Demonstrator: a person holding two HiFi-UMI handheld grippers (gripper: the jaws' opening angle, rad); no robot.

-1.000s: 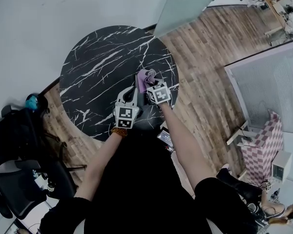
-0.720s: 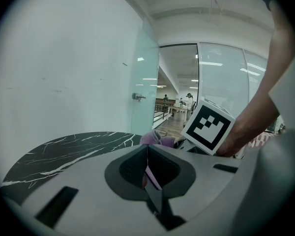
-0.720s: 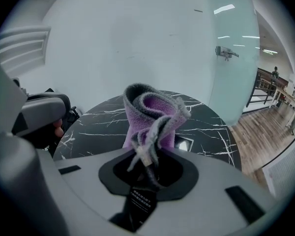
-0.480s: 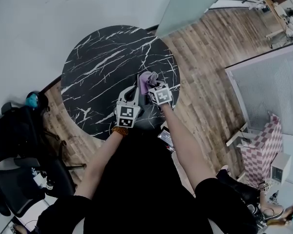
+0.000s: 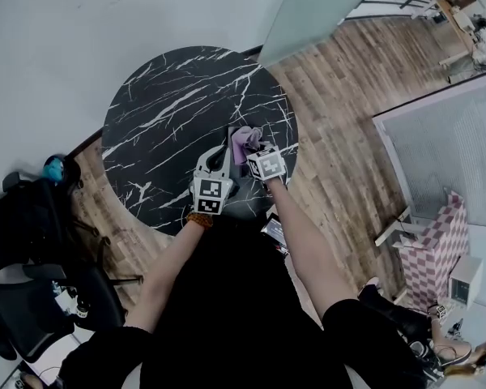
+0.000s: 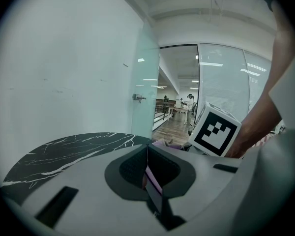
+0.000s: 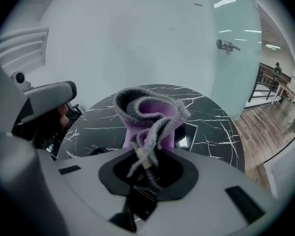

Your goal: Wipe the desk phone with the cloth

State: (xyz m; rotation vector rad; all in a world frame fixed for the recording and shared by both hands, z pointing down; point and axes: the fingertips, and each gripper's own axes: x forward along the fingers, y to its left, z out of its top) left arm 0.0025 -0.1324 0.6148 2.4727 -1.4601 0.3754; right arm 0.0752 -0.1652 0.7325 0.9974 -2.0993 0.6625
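Observation:
A black desk phone (image 7: pixel 188 132) sits near the front right of the round black marble table (image 5: pixel 170 112). Its dark body (image 5: pixel 231 159) barely stands out from the tabletop. My right gripper (image 5: pixel 252 147) is shut on a bunched purple and grey cloth (image 5: pixel 245 139). In the right gripper view the cloth (image 7: pixel 150 113) rises above the right gripper (image 7: pixel 145 157) and hides part of the phone. My left gripper (image 5: pixel 223 150) is just left of the cloth, over the phone. Seen in its own view, the left gripper (image 6: pixel 147 155) has its pads together, and the cloth (image 6: pixel 163 143) lies just past them.
Black office chairs (image 5: pixel 32 217) stand left of the table, with a blue item (image 5: pixel 52 169) on one. A frosted glass panel (image 5: pixel 308 14) rises behind the table. Wood floor (image 5: pixel 340 96) runs to the right. A pink checkered piece (image 5: pixel 433 250) stands far right.
The right gripper and the cloth have shifted slightly toward me over the phone. The left gripper has stayed nearly where it was.

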